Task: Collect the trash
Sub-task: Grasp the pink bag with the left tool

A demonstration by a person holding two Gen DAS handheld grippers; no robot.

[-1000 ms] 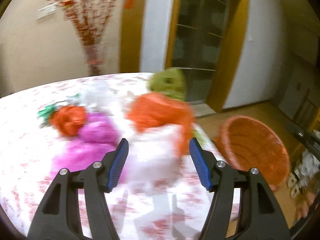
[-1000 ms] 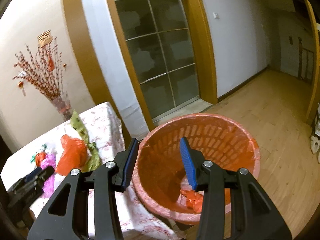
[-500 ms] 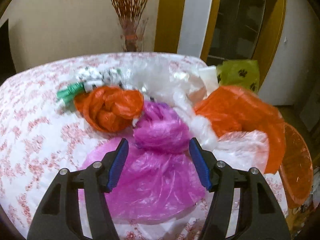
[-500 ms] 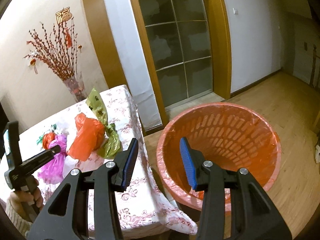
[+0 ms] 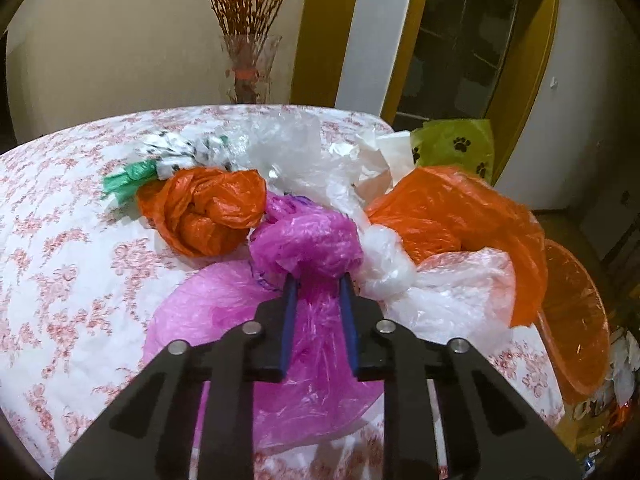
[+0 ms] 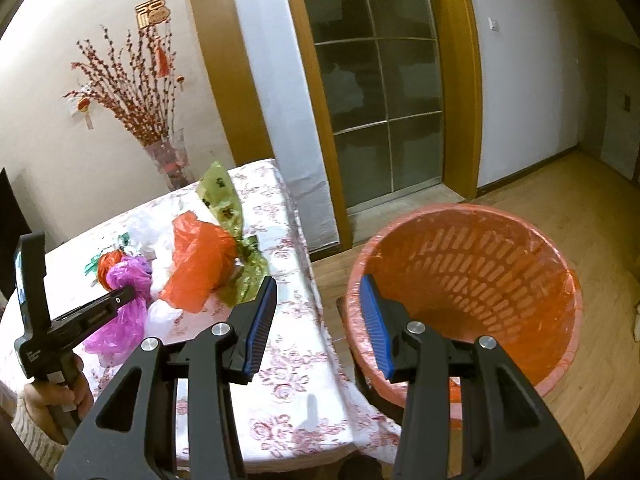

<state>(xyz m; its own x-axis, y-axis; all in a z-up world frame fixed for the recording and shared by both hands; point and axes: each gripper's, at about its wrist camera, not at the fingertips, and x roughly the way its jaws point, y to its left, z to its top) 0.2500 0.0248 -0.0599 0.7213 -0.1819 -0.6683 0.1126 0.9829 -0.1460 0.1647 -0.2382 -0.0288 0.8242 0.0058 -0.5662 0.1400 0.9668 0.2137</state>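
Observation:
My left gripper (image 5: 318,280) is shut on the neck of a magenta plastic bag (image 5: 308,244) lying on the flowered table (image 5: 60,248). Around it lie a knotted orange bag (image 5: 204,208), a larger orange bag (image 5: 460,216), clear and white bags (image 5: 440,292), and a green paw-print bag (image 5: 460,148). In the right wrist view the left gripper (image 6: 128,294) grips the magenta bag (image 6: 124,280). My right gripper (image 6: 320,300) is open and empty, held above the gap between the table edge and the orange trash basket (image 6: 472,240).
A glass vase of red branches (image 5: 246,68) stands at the table's far edge. The basket (image 5: 576,320) sits on the wooden floor to the table's right. A glass door (image 6: 380,88) is behind. A green-and-white wrapper (image 5: 160,160) lies at the pile's far left.
My left gripper has moved forward onto the magenta bag and closed on it. My right gripper has swung slightly, staying open near the basket.

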